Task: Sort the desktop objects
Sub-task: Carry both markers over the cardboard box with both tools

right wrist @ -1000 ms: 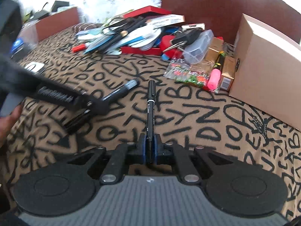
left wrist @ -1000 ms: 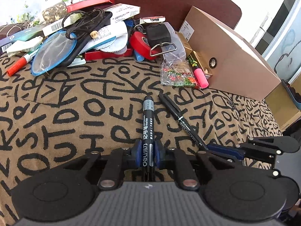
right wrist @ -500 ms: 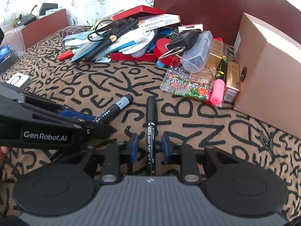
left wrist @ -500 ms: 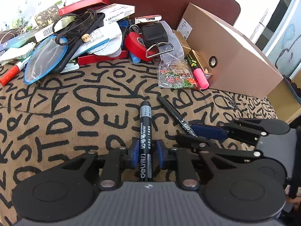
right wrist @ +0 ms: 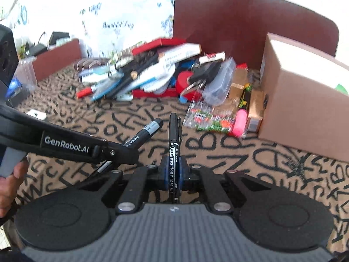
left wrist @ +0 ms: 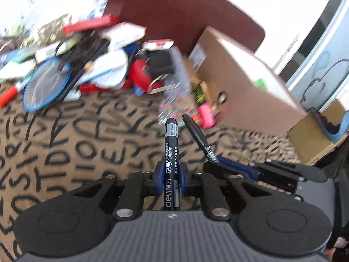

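Left wrist view — thick marker (left wrist: 171,152) between left claw (left wrist: 171,180) pads, tip forward

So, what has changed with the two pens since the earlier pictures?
Both pens have left the cloth. The left claw keeps its thick black marker clamped and lifted; the right claw, briefly loosened, is shut again on the slim marker and raised. The clutter pile and cardboard box stayed put.

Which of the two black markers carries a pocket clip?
The slim marker in the right gripper; the thicker grey-labelled marker in the left gripper shows none.
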The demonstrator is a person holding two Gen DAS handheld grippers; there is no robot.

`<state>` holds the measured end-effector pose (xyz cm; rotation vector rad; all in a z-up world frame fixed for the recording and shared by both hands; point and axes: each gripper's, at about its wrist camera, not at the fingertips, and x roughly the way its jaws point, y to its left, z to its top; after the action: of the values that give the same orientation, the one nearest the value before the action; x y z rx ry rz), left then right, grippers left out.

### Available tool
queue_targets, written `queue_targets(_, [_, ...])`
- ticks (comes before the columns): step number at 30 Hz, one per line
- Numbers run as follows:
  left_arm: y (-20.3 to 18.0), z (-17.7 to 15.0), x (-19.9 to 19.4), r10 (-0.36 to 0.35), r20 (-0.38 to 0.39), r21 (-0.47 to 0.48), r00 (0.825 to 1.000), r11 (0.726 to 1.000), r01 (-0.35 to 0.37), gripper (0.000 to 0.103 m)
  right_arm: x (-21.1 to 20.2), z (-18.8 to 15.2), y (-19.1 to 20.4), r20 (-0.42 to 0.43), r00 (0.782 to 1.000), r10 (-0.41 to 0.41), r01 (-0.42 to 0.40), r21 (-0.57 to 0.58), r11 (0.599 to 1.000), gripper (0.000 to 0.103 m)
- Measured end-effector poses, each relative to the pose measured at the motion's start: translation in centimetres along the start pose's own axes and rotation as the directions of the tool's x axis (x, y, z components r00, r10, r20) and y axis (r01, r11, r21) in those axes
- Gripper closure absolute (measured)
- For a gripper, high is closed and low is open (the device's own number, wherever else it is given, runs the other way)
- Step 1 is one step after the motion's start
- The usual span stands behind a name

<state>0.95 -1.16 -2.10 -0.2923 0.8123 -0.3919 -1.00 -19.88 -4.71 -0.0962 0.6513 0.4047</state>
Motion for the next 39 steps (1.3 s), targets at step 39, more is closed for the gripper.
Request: queue_targets(39, [-17.7, 16.8, 15.3, -0.226, -0.063, 0.123, 0.972, 0.965, 0.233, 0.090, -2.2, 10.1, -27.9, 0.056, 0.883, -0.465, 0.445, 0.214, 0.870, 0.097])
